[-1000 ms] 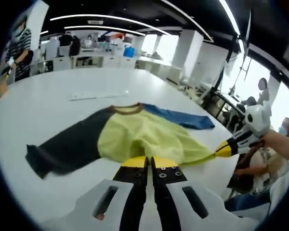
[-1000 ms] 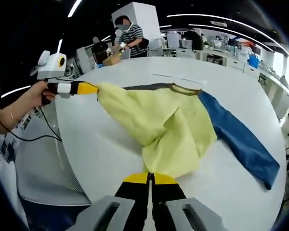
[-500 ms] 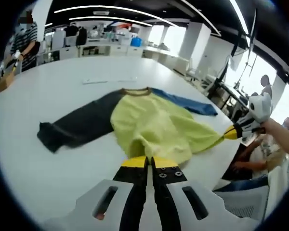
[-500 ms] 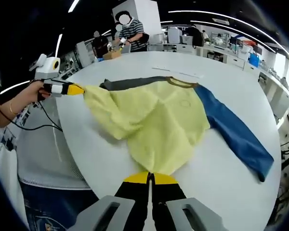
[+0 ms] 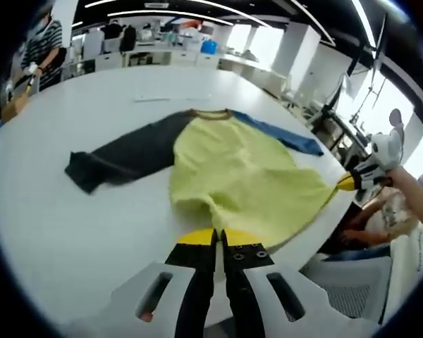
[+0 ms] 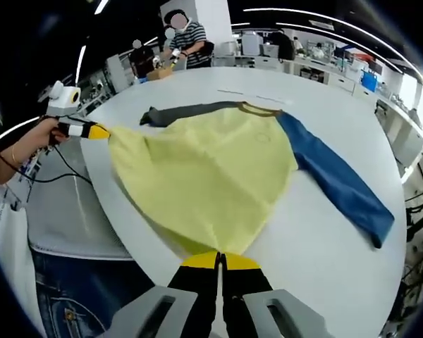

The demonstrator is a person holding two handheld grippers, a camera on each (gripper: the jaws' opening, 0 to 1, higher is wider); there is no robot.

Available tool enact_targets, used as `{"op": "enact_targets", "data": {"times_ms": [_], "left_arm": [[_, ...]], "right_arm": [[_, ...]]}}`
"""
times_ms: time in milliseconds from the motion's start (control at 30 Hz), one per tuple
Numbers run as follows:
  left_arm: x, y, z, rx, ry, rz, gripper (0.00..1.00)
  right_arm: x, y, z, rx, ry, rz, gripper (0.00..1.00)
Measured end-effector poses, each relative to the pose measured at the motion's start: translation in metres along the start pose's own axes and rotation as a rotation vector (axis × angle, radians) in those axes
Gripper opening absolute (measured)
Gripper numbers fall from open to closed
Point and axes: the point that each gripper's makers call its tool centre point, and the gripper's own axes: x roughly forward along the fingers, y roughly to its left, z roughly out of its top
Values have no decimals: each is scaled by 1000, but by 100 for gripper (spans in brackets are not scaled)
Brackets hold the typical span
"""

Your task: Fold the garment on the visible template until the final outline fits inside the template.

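Yellow-bodied garment (image 6: 211, 176) with one dark and one blue sleeve lies spread on the white table (image 5: 49, 211), its hem corners pinched by the closed left gripper (image 5: 217, 238) and right gripper (image 6: 221, 260), seemingly to pull it flat for folding.

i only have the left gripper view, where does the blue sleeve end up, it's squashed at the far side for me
Observer: The blue sleeve lies flat and straight on the white table, with its cuff toward the table's right edge in the right gripper view.
Operator: and is my left gripper really holding the hem
Observer: The left gripper is shut on the yellow hem corner, which it holds out past the table edge.
Operator: anyone nearby
Observer: A person in a striped shirt stands at the far end of the table.
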Motion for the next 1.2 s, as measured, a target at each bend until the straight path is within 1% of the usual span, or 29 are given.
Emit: {"op": "enact_targets", "data": {"times_ms": [167,367,467,500,567,633,700,767,800,900,1000,1033,1200], "left_arm": [[-1,-1,-12,-24,21,0,0],[-3,-2,-38,-61,75,5,0],[-5,2,-50,-86,99,21,0],[-6,2,-55,-115,105,28,0],[-5,3,-60,-131,106,26,0],[-5,4,-66,-147,113,32,0],[-4,5,-73,-151,129,43,0],[-3,8,-79,-150,150,63,0],[-3,9,-83,-179,165,76,0],[-1,9,-88,-204,164,81,0],[1,8,-95,-199,182,90,0],[1,7,-98,-184,195,92,0],[2,7,-103,-153,217,109,0]], "right_arm": [[-1,3,-7,11,13,6,0],[-1,3,-23,38,46,2,0],[0,1,-32,48,69,-12,0],[0,-1,-37,26,88,-28,0],[1,-3,-41,7,99,-46,0],[2,-3,-44,19,104,-45,0],[4,-3,-47,64,100,-49,0],[5,-4,-52,53,117,-60,0],[6,-4,-55,45,128,-67,0],[8,-1,-58,41,132,-69,0],[10,-2,-62,46,142,-80,0],[10,-1,-64,46,148,-81,0],[13,1,-70,35,166,-80,0]]}}
